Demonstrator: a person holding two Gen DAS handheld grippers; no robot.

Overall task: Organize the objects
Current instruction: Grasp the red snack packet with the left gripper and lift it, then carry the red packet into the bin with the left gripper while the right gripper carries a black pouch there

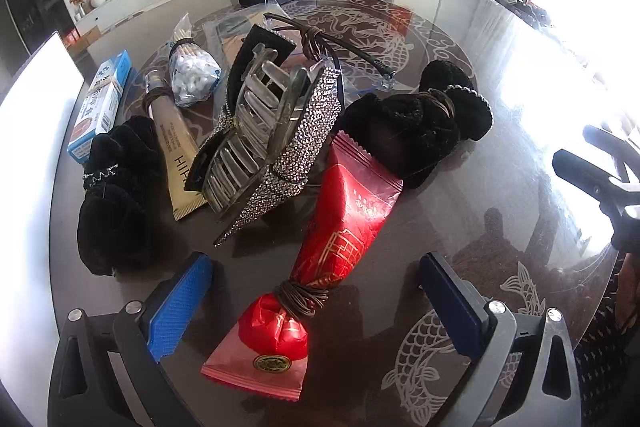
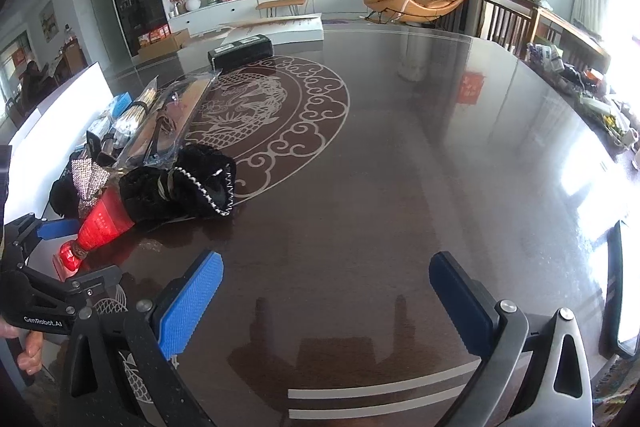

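A red snack packet (image 1: 340, 227), tied with a brown band, lies between the wide-open fingers of my left gripper (image 1: 316, 295); neither pad touches it. Behind it sit a rhinestone hair claw clip (image 1: 276, 143), a black scrunchie (image 1: 416, 131) at right, another black scrunchie (image 1: 112, 195) at left, a gold tube (image 1: 176, 147), a bag of cotton swabs (image 1: 192, 75) and a blue box (image 1: 100, 107). My right gripper (image 2: 326, 299) is open and empty over bare table. In the right wrist view the red packet (image 2: 100, 223) and black scrunchie (image 2: 180, 187) lie far left.
The dark glossy table (image 2: 400, 147) has a white dragon pattern. A black box (image 2: 240, 53) and white flat box (image 2: 280, 27) stand at the far edge. A white board (image 1: 36, 99) lies along the left edge. Clutter sits on a side table at right (image 2: 580, 83).
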